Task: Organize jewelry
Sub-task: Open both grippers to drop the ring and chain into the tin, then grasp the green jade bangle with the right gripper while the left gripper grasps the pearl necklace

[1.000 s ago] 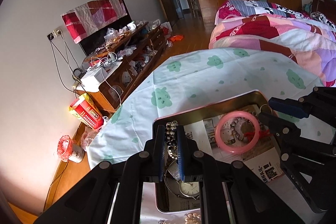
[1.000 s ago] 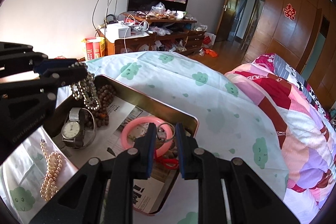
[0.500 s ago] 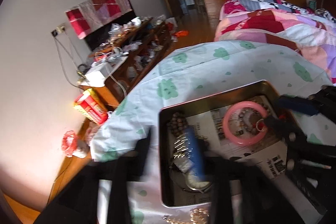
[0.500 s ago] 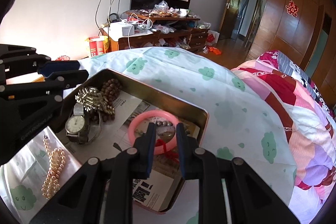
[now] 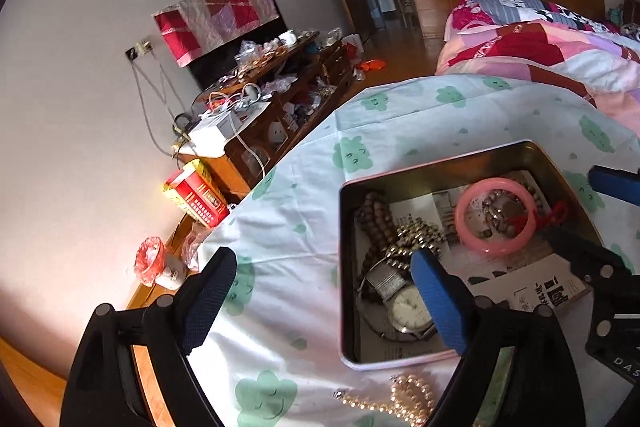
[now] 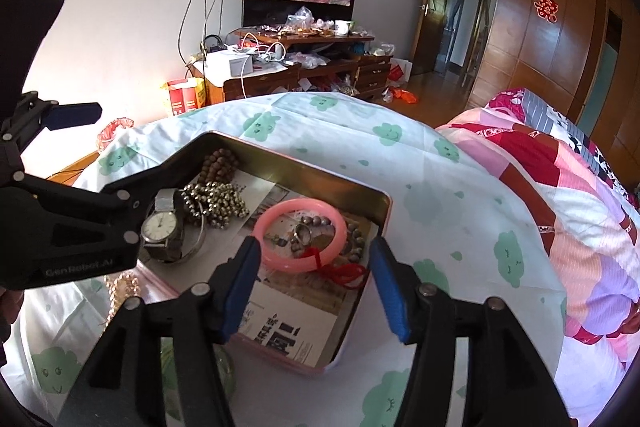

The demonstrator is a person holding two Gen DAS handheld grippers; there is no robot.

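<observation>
A metal tin (image 5: 440, 167) (image 6: 304, 167) lined with paper sits on the cloud-print sheet. In it lie a pink bangle (image 5: 496, 251) (image 6: 300, 203), a silver bead chain (image 5: 416, 231) (image 6: 216, 203), brown beads (image 5: 372, 215), a wristwatch (image 5: 408, 307) (image 6: 160, 227) and a ring on a red cord (image 6: 340, 273). My left gripper (image 5: 322, 259) is opening wide astride the tin's left wall, its pads pressing on nothing. My right gripper (image 6: 316, 247) is opening over the bangle's near edge, pads clear of it. A pearl necklace (image 5: 408, 399) (image 6: 120, 287) lies outside the tin.
A patchwork quilt (image 6: 560, 195) is heaped to the right. The bed edge drops off on the left towards a wooden floor with a red box (image 5: 196, 199). A cluttered wooden cabinet (image 6: 300, 67) stands against the far wall.
The left gripper opened and the silver bead chain it held now lies in the tin by the watch. The right gripper opened, leaving the ring and red cord on the bangle.
</observation>
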